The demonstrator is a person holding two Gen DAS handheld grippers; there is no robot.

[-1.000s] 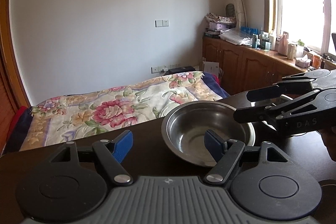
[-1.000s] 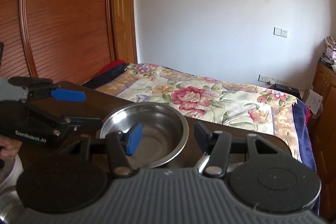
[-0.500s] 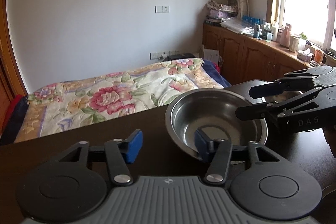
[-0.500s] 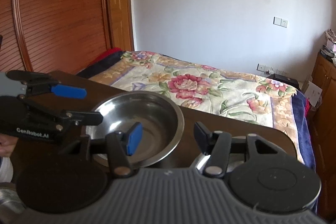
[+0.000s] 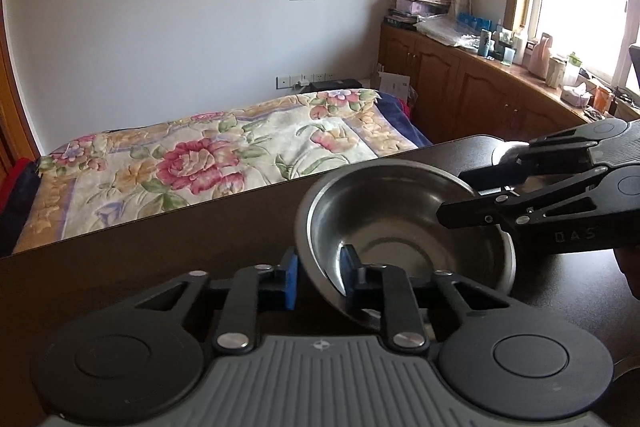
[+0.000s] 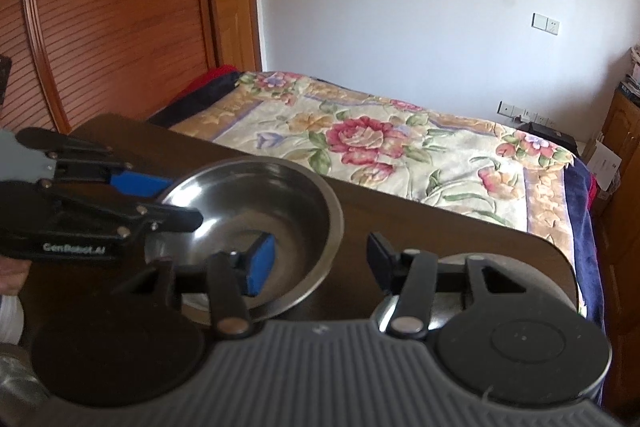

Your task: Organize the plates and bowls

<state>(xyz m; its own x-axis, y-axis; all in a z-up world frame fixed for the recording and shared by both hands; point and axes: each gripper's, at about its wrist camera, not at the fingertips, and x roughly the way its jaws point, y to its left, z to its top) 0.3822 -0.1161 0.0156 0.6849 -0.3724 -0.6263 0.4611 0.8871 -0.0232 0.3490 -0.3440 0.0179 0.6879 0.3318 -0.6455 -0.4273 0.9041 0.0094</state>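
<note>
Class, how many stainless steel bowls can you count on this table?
2 certain: one tilted bowl gripped at its rim by the left tool; a second bowl mostly hidden under the right tool. A metal edge at bottom left may be a third.

Second steel dish (image 6: 450, 301) right of bowl (image 6: 256, 211) mostly hidden behind right gripper (image 6: 320, 263), windowsill clutter (image 5: 540, 55) too small to identify

Left gripper (image 5: 319, 277) went from wide open to clamped on near rim of steel bowl (image 5: 404, 223); bowl now tilted, lifted off table (image 5: 160, 251).
</note>
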